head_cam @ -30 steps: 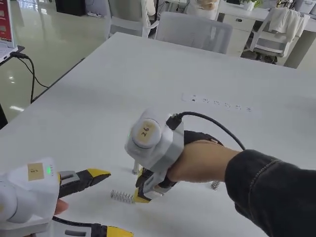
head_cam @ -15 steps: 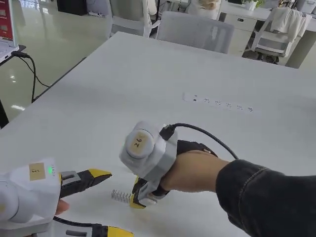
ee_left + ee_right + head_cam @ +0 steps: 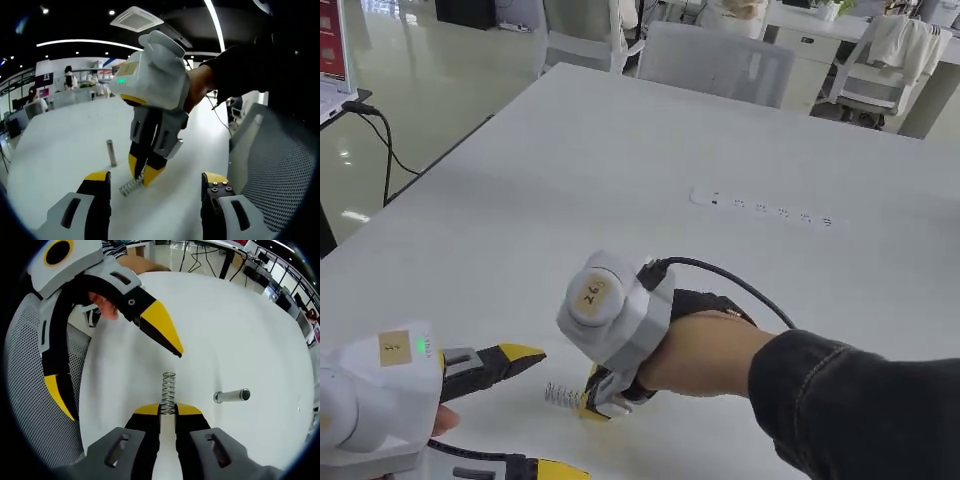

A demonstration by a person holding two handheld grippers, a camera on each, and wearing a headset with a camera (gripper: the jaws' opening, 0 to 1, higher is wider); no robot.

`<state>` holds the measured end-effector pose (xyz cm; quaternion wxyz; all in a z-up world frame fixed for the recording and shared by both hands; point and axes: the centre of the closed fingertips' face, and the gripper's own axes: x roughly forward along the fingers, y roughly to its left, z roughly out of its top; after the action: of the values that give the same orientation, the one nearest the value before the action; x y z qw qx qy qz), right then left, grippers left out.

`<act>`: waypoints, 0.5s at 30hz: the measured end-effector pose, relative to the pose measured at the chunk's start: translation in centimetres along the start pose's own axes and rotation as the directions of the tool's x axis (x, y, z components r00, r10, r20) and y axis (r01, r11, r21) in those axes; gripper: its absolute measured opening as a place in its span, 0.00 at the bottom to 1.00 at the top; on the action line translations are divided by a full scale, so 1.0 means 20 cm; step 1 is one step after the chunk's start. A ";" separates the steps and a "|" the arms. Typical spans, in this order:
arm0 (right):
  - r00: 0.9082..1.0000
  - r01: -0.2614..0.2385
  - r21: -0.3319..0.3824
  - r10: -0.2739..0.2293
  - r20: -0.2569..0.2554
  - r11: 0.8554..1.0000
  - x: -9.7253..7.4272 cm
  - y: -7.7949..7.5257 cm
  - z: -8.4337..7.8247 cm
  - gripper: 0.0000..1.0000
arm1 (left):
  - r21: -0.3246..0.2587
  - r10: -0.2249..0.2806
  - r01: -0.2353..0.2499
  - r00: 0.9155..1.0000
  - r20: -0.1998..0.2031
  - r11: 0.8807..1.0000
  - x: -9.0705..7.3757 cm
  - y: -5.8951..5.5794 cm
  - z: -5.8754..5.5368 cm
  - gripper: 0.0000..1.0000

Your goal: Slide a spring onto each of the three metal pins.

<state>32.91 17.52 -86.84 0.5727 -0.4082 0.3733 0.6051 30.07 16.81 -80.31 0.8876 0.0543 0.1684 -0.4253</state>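
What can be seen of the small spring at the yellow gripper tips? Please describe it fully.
The spring is a short coil of thin, bare, silvery wire with open, even turns. It lies roughly flat, low over the white table; I cannot tell whether it rests on the surface. One end is pinched between the yellow tips of the right gripper, whose jaws are closed on it; the other end is free. A metal pin stands nearby, apart from it.

Right gripper (image 3: 168, 409) jaws pinched, left gripper (image 3: 156, 177) jaws spread
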 end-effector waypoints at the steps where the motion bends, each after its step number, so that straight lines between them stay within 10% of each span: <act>1: 1.000 0.002 0.005 -0.002 0.000 1.000 0.00 0.00 0.00 0.08 | 0.000 -0.001 0.001 1.000 0.000 1.000 0.00 0.00 0.00 0.69; 15: 0.999 0.037 0.036 -0.037 0.014 0.999 -0.01 0.00 0.00 0.07 | 0.019 -0.010 0.010 1.000 -0.005 1.000 0.00 -0.02 0.02 0.68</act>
<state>32.86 17.55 -86.71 0.5936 -0.4002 0.3720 0.5908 29.83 16.46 -79.94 0.8843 0.0631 0.1668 -0.4314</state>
